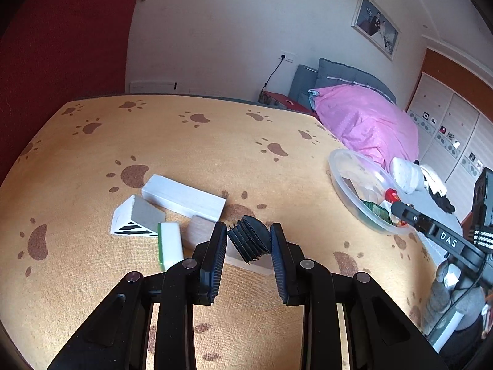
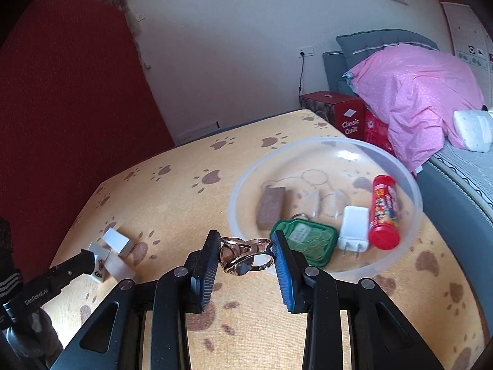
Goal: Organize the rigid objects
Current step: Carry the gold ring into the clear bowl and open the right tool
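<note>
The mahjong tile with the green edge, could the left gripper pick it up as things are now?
Probably not yet: the left gripper is shut on a black ribbed plug, so its jaws are full. The mahjong tile lies uncovered beside them.

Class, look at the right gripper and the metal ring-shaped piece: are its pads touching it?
Touching. In the right wrist view the right gripper has both pads pressed against the sides of the metal ring piece, which hangs between them above the table.
</note>
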Demonstrator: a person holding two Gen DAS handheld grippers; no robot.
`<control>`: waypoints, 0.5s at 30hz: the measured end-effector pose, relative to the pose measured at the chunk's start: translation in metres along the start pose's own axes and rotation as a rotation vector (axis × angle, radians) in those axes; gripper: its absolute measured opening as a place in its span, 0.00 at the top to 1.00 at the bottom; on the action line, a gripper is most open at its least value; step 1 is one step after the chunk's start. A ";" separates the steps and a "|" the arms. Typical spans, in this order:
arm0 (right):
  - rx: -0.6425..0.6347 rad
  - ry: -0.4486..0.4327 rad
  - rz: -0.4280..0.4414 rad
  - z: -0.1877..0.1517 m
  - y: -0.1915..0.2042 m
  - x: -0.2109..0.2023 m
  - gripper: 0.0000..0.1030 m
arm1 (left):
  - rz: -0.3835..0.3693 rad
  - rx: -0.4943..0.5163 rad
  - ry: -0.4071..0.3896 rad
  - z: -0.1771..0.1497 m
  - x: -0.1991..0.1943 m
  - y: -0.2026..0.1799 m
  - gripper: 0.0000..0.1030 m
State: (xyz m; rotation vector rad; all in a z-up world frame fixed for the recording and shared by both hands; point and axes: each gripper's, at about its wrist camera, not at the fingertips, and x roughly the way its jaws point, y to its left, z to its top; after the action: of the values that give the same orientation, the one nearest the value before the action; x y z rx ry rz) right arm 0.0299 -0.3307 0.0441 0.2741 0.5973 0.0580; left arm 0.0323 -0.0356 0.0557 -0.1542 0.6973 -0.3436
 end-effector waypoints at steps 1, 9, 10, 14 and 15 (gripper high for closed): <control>0.001 -0.006 -0.011 0.002 -0.004 0.000 0.64 | -0.002 0.007 0.002 0.001 0.001 -0.004 0.72; 0.053 -0.083 -0.101 0.006 -0.039 -0.001 0.25 | -0.021 0.064 0.019 0.007 0.014 -0.031 0.72; 0.061 -0.087 -0.107 0.006 -0.042 -0.002 0.25 | -0.023 0.073 0.020 0.007 0.014 -0.035 0.72; 0.083 -0.139 -0.156 0.004 -0.049 -0.007 0.25 | -0.034 0.107 0.025 0.011 0.020 -0.051 0.72; 0.087 -0.152 -0.168 0.004 -0.049 -0.008 0.25 | -0.038 0.116 0.027 0.012 0.022 -0.055 0.72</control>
State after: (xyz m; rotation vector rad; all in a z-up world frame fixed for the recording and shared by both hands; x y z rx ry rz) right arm 0.0242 -0.3801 0.0383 0.3088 0.4703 -0.1496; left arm 0.0424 -0.0943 0.0654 -0.0530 0.7003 -0.4216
